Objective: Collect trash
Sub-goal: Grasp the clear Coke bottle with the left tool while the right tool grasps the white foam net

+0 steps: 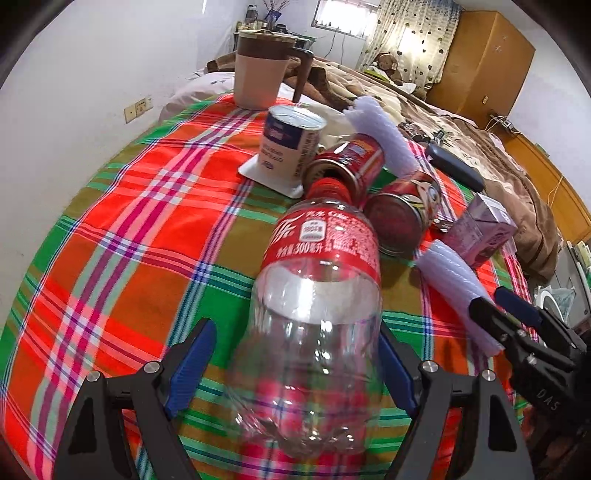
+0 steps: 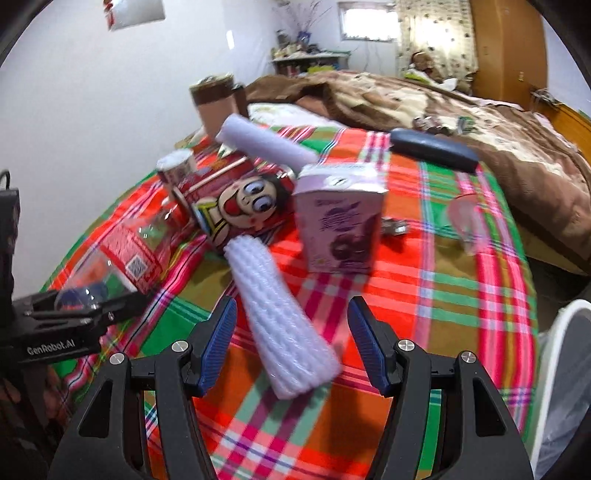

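The left gripper (image 1: 299,373) is spread around a clear plastic bottle (image 1: 314,332) — red label, "300". The right gripper (image 2: 291,347) gapes over a bumpy white foam sleeve (image 2: 280,317) — not pinching it.

We see a room bright with daylight from a window (image 1: 345,16) and a sunlit curtain (image 1: 413,40) at the far end, both blown out to white. Shadows on the plaid cloth (image 1: 122,236) are soft and short. Glare streaks the clear bottle (image 1: 314,332). Both fisheye views bend the wall (image 1: 74,92) and cloth edges strongly, with black corners. The right wrist view is smeared by motion blur, worst on the foam sleeve (image 2: 280,314) and carton (image 2: 340,225).
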A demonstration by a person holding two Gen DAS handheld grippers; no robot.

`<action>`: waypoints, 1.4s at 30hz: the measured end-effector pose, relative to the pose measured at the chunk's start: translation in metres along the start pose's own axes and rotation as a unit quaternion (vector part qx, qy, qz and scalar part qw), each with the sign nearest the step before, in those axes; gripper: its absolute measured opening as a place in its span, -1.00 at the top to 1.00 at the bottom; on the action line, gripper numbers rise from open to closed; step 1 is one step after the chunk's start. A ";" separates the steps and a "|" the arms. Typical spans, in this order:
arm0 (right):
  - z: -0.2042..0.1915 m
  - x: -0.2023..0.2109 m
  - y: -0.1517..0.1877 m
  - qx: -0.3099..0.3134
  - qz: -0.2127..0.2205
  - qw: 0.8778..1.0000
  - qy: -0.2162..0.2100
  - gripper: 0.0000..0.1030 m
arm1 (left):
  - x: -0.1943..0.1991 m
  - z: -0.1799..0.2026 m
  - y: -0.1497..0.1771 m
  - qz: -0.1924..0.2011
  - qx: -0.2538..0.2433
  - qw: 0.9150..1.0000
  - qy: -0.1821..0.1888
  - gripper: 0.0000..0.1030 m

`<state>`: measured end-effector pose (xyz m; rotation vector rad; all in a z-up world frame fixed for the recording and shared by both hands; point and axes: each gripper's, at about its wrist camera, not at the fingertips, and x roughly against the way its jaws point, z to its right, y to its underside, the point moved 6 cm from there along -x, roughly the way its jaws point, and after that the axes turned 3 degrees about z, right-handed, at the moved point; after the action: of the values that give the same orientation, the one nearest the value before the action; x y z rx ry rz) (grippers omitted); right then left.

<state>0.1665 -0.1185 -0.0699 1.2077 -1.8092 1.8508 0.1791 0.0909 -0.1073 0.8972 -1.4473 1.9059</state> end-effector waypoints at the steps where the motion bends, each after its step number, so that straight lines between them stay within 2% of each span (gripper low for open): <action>1: -0.003 -0.004 0.001 0.005 -0.006 1.000 -0.001 -0.24 | 0.000 -0.002 -0.001 0.001 0.002 1.000 -0.002 -0.61; 8: -0.013 -0.018 0.004 0.012 -0.030 0.999 -0.012 -0.24 | -0.003 -0.011 -0.008 0.003 0.001 1.000 -0.006 -0.61; 17: -0.018 -0.022 0.003 0.015 -0.034 0.999 -0.008 -0.24 | -0.005 -0.006 -0.019 0.013 -0.012 1.000 0.019 -0.61; 18: -0.019 -0.022 0.004 0.016 -0.034 0.999 -0.009 -0.16 | -0.006 -0.005 -0.020 0.013 -0.014 1.000 0.021 -0.61; 19: -0.019 -0.022 0.003 0.015 -0.033 0.999 -0.009 0.01 | -0.008 -0.004 -0.021 0.011 -0.016 1.000 0.023 -0.61; 21: -0.019 -0.022 0.003 0.014 -0.031 0.999 -0.003 0.16 | -0.012 -0.002 -0.022 0.008 -0.018 0.999 0.027 -0.59; 23: -0.018 -0.021 0.003 0.010 -0.031 0.999 -0.007 0.24 | -0.011 0.000 -0.022 0.010 -0.021 0.999 0.031 -0.46; 25: -0.017 -0.020 0.003 0.006 -0.030 1.000 -0.008 0.40 | -0.010 0.002 -0.021 0.013 -0.024 0.999 0.035 -0.37; 30: -0.018 -0.019 0.004 0.003 -0.029 1.000 -0.013 0.45 | -0.010 0.005 -0.019 0.010 -0.026 0.999 0.042 -0.20; 42: -0.016 -0.011 0.007 -0.014 -0.017 0.999 -0.026 0.50 | 0.000 0.007 -0.007 0.015 -0.027 0.999 0.035 -0.20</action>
<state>0.1627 -0.1014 -0.0798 1.2812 -1.8233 1.7850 0.1856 0.0854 -0.1017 0.7809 -1.4720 1.8924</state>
